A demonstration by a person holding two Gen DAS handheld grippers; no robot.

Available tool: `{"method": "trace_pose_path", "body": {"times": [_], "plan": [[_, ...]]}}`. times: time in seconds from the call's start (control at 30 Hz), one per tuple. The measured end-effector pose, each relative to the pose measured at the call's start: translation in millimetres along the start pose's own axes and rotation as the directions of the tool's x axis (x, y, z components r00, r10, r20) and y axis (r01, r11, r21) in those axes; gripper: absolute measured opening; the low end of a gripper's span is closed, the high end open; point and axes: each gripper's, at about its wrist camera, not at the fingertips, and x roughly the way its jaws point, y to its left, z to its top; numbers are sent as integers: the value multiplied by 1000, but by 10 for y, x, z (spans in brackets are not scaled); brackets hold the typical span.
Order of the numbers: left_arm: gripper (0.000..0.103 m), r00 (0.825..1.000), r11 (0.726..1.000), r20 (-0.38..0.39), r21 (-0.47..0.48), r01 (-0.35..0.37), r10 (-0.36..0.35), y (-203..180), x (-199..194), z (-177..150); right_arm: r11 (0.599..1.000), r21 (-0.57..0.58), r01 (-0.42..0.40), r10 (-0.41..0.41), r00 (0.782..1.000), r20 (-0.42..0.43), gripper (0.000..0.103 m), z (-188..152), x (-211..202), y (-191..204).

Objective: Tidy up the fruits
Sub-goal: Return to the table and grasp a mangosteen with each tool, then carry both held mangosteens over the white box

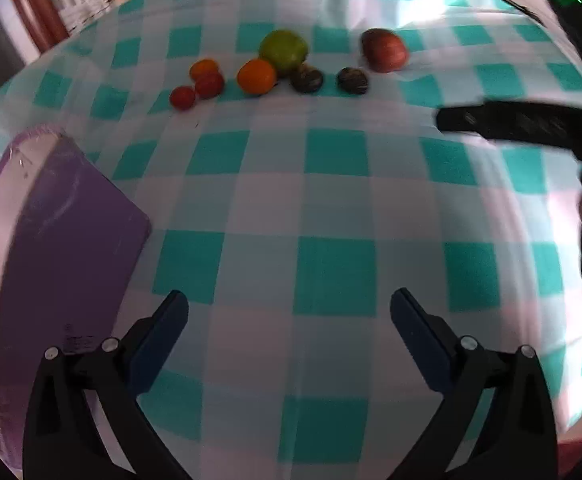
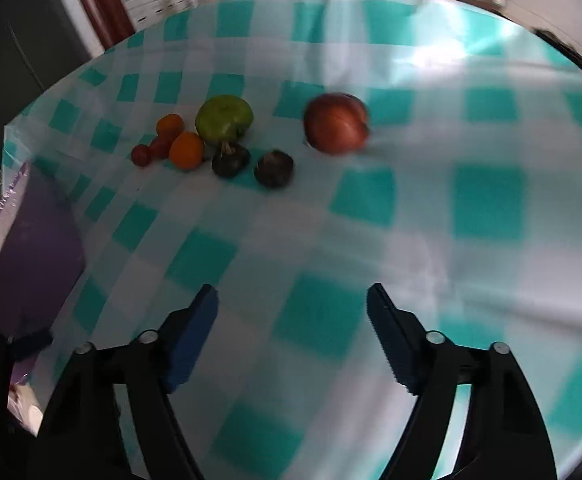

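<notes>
Fruits lie in a loose row far ahead on the checked cloth: a green apple (image 1: 283, 50) (image 2: 224, 118), a red apple (image 1: 384, 49) (image 2: 336, 123) apart to the right, an orange (image 1: 256, 76) (image 2: 187, 150), two dark round fruits (image 1: 306, 78) (image 2: 231, 159), and small red and orange tomatoes (image 1: 195, 84) (image 2: 155, 142). My left gripper (image 1: 289, 308) is open and empty above the cloth. My right gripper (image 2: 292, 300) is open and empty too; it shows in the left wrist view (image 1: 511, 122) at the right edge.
A purple cutting board (image 1: 59, 256) (image 2: 27, 248) lies at the left edge of the table. The teal and white checked tablecloth (image 1: 331, 208) (image 2: 411, 220) covers the table. A window and brown frame stand behind the far left.
</notes>
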Motion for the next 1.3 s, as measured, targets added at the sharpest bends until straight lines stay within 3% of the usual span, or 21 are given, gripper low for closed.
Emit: {"method": "trace_pose_path", "body": {"times": [0.2, 0.37, 0.53, 0.77, 0.97, 1.1, 1.17, 1.3], "plan": [[100, 999, 994, -11, -106, -35, 34, 141, 204, 34, 990, -136, 31, -24, 998, 55, 64, 439, 650, 138], [99, 998, 992, -11, -112, -62, 61, 215, 333, 136, 984, -173, 41, -27, 996, 83, 63, 670, 956, 163], [94, 998, 994, 7, -89, -68, 69, 210, 494, 389, 971, -238, 20, 5, 994, 106, 38, 790, 1122, 243], [88, 998, 997, 44, -71, -37, 40, 125, 753, 865, 990, -138, 13, 2, 994, 109, 38, 524, 959, -48], [73, 995, 998, 93, -49, 42, -38, -107, 1044, 1392, 997, -69, 38, -30, 994, 105, 38, 148, 741, -279], [68, 990, 998, 135, -39, 42, -36, -241, 1182, 1693, 998, -54, 28, -22, 994, 112, 38, 14, 663, -273], [64, 988, 998, 148, -49, 43, -35, -262, 1243, 1822, 999, -38, 20, -15, 993, 117, 38, -3, 656, -283], [45, 986, 997, 162, -55, 54, -45, -288, 1305, 1992, 1000, -16, 14, -11, 992, 129, 38, -49, 640, -302]]}}
